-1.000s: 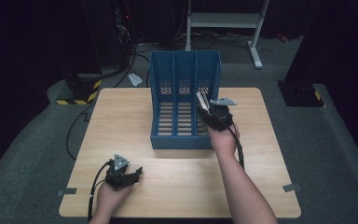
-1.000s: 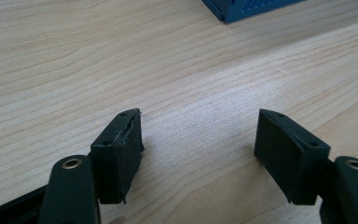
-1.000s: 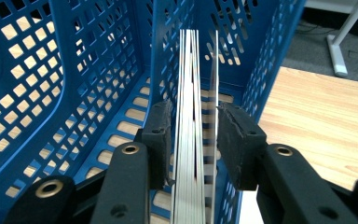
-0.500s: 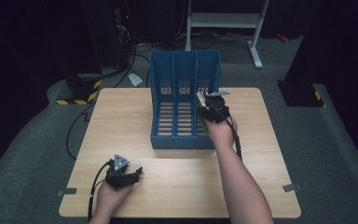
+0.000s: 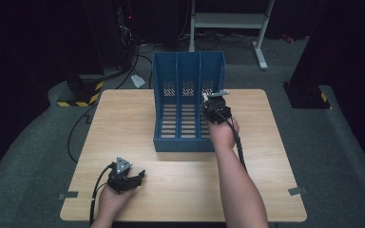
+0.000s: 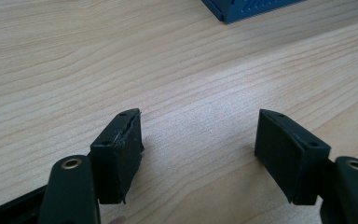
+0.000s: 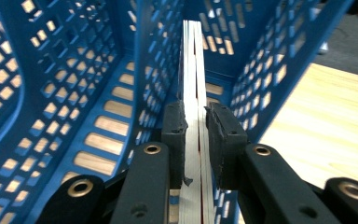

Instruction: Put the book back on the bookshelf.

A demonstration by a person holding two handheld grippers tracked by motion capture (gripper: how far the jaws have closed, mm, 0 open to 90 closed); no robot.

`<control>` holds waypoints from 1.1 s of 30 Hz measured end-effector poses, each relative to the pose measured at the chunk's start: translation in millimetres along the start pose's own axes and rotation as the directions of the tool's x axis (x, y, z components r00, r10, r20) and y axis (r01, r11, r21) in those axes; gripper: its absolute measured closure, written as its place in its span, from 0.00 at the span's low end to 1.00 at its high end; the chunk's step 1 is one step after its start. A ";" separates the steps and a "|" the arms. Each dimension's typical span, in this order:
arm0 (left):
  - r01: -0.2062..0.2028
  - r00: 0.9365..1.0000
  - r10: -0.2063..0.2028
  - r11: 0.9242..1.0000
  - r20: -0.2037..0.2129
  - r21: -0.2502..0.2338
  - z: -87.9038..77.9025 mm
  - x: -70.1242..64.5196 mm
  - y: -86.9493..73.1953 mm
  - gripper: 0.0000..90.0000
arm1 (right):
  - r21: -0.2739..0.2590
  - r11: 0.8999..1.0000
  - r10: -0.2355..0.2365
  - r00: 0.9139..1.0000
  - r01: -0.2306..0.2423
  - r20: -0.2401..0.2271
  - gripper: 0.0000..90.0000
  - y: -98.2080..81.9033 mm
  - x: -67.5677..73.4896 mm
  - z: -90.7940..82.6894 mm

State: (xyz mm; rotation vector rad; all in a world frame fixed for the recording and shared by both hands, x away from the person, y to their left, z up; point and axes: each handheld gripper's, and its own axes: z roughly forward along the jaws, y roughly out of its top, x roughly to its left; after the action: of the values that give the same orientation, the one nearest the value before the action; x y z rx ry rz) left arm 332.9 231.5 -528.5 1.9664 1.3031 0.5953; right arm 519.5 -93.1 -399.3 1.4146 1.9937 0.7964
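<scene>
A blue three-slot file rack (image 5: 187, 95) stands on the wooden table (image 5: 123, 118). My right gripper (image 5: 210, 100) is at the rack's right-hand slot. In the right gripper view its jaws have just been closing on a thin white-edged book (image 7: 193, 70), and the right gripper (image 7: 196, 122) is now shut on it. The book stands upright on edge inside the perforated rack (image 7: 51, 70). My left gripper (image 5: 140, 175) rests low near the table's front left. It is open (image 6: 198, 140) with nothing but bare table (image 6: 121, 56) between its pads.
A corner of the rack (image 6: 242, 9) shows far off in the left gripper view. Bare wood lies to the left and right of the rack. Beyond the table are a dark floor, cables and a metal stand (image 5: 228, 21).
My right gripper has shifted slightly toward the rack with the book, and its jaws have closed in on it. The left gripper has not moved.
</scene>
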 end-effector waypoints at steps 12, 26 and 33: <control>0.000 1.000 0.000 1.000 0.002 0.002 -0.1 0.0 0.0 0.35 | -0.032 0.996 0.085 0.989 -0.082 0.124 0.86 0.5 4.4 -4.0; -0.003 1.000 0.003 1.000 0.004 0.002 0.1 0.3 0.2 0.35 | -0.045 0.987 0.157 0.971 -0.151 0.182 0.86 1.0 3.6 0.7; -0.006 1.000 0.006 1.000 0.003 0.002 0.0 0.4 0.3 0.35 | -0.057 0.986 0.162 0.967 -0.154 0.197 0.86 -1.6 2.1 2.9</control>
State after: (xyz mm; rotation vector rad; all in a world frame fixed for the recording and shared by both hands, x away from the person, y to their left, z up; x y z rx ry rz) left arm 333.3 231.8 -528.2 1.9730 1.2969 0.5938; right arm 520.0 -91.2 -402.6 1.5791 1.7200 0.7265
